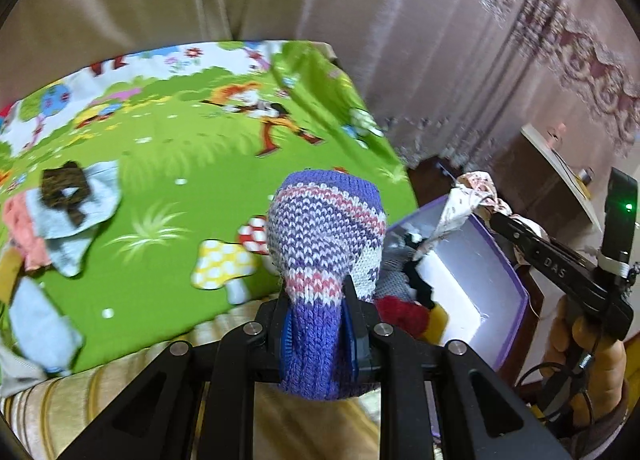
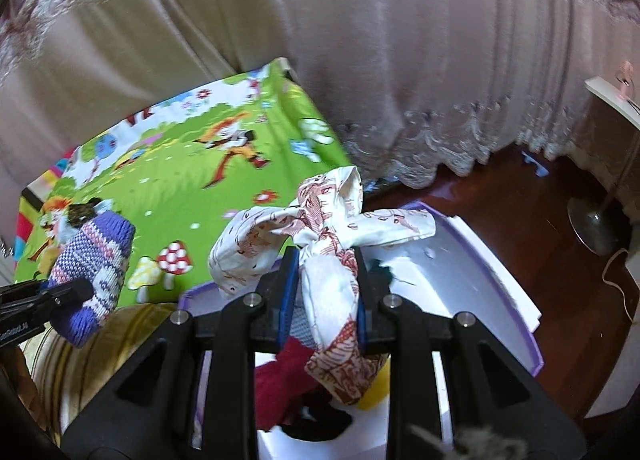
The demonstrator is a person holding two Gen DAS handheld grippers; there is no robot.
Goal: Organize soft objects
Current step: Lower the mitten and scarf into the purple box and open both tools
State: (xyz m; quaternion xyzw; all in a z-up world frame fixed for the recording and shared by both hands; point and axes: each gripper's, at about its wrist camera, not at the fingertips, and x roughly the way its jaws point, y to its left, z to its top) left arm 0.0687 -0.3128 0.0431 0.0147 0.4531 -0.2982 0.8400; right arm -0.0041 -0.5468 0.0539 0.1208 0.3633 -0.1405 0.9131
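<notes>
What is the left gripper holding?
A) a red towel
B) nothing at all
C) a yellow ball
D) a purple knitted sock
D: the left gripper is shut on the purple knitted sock, which sticks up between its fingers, while the right gripper pinches a white patterned cloth above the box.
</notes>
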